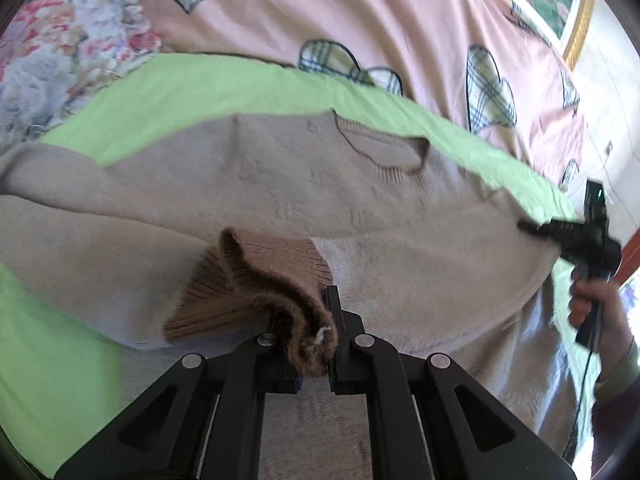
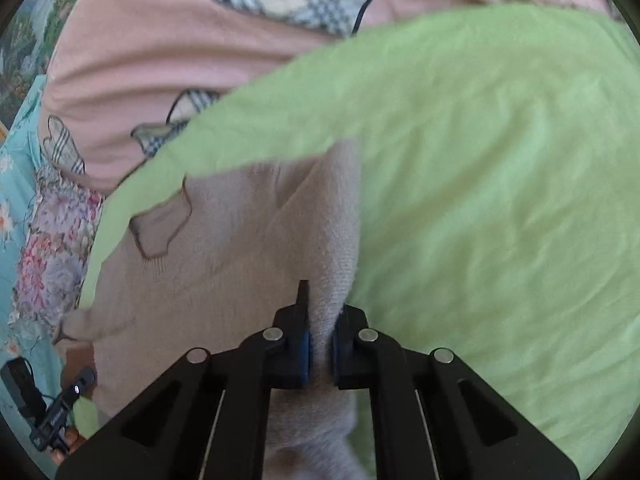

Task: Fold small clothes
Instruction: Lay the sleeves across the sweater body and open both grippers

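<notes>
Left wrist view: left gripper point(image 1: 318, 330), jaws clamped on brown ribbed cuff point(image 1: 256, 276).
Right gripper point(image 2: 320, 344): jaws pinching sweater's side edge.
Sweater point(image 1: 280, 184): beige, spread on green sheet point(image 1: 192, 84).
Handling: soft, light, limp; probably grips best at ribbed edges.

The sweater point(image 1: 280, 184) is pale beige, its ribbed cuff point(image 1: 256, 280) a darker brown. It lies on a plain light-green sheet point(image 2: 500, 160). Beyond the sweater's neckline, a pink blanket point(image 1: 360, 8) bears hearts in cream, grey and black plaid, outlined in black. Left of the sweater, a floral cloth point(image 1: 52, 56) shows red, pink and grey-lilac blooms. Both tongs point(image 1: 304, 312) point(image 2: 320, 332) are black, with blue pads.
</notes>
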